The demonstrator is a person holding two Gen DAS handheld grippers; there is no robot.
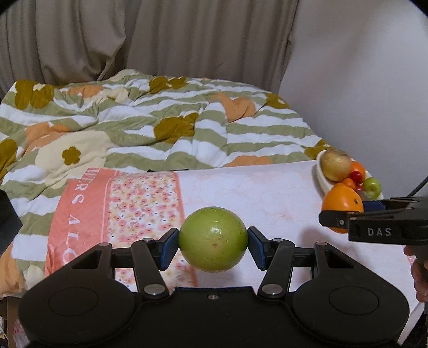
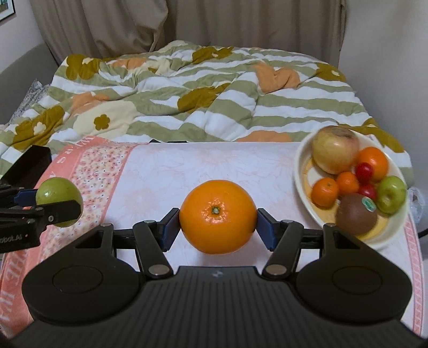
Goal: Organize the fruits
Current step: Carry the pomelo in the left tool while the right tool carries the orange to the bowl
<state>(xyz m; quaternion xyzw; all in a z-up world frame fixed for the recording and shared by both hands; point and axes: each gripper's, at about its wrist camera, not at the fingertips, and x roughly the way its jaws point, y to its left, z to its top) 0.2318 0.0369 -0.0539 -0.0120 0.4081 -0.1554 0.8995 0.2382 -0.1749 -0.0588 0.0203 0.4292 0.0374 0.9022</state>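
Observation:
My left gripper (image 1: 213,242) is shut on a green apple (image 1: 212,238) and holds it above the cloth-covered table (image 1: 267,192). The same apple (image 2: 57,196) shows at the left of the right wrist view. My right gripper (image 2: 218,220) is shut on a large orange (image 2: 218,216) above the table; the orange (image 1: 341,204) also shows at the right of the left wrist view. A cream oval plate (image 2: 302,163) at the table's right holds a large pale apple (image 2: 335,150), several small oranges, two red fruits, a small green apple (image 2: 392,194) and a kiwi (image 2: 355,214).
A pink floral cloth (image 2: 93,171) covers the table's left part. A bed with a striped flowered quilt (image 2: 200,93) lies behind the table. Curtains (image 2: 187,21) hang at the back. A white wall (image 1: 361,67) stands on the right.

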